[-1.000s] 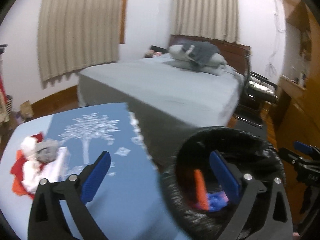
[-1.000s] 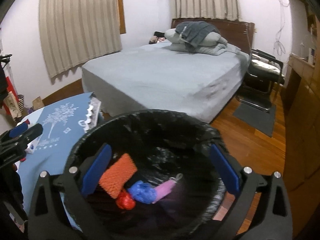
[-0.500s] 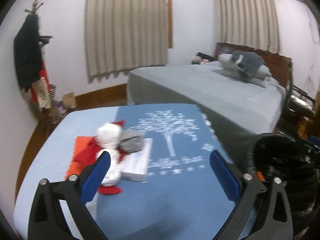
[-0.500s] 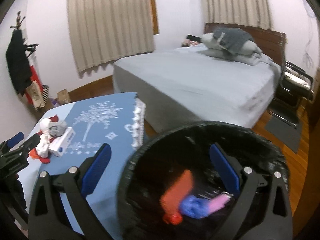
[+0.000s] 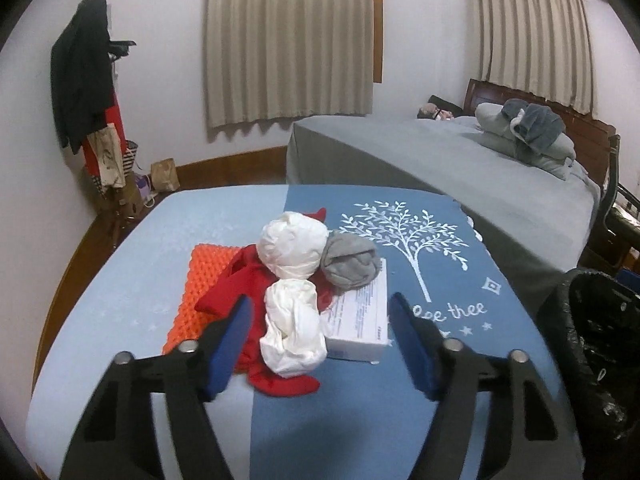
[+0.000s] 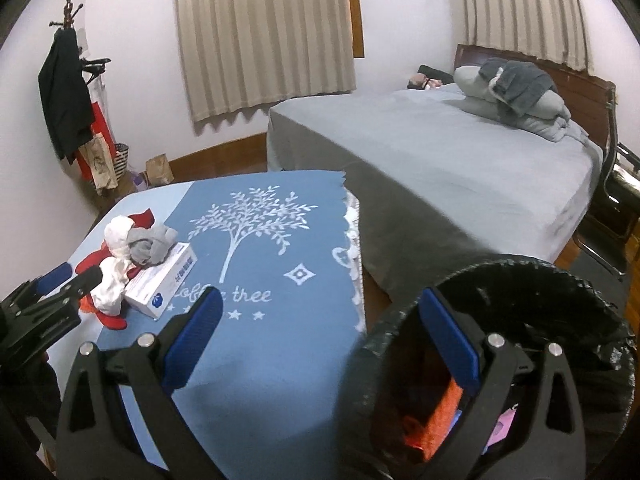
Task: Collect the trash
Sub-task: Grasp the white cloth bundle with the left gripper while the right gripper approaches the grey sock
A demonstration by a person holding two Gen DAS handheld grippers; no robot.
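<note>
Black-lined bin held orange mesh, left tool closing on nothing near white wad, right tool open, empty

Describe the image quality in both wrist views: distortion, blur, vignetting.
Left wrist view: heavy fisheye bending, dark corners, trash pile fairly sharp, left gripper with closing fingers slightly smeared. Right wrist view: same curvature and dark corners, bin rim motion-blurred, bed reasonably clear.

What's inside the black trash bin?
Inside the black trash bin there's an orange spongy piece and something pink. The right gripper hides the rest of the bottom.
</note>
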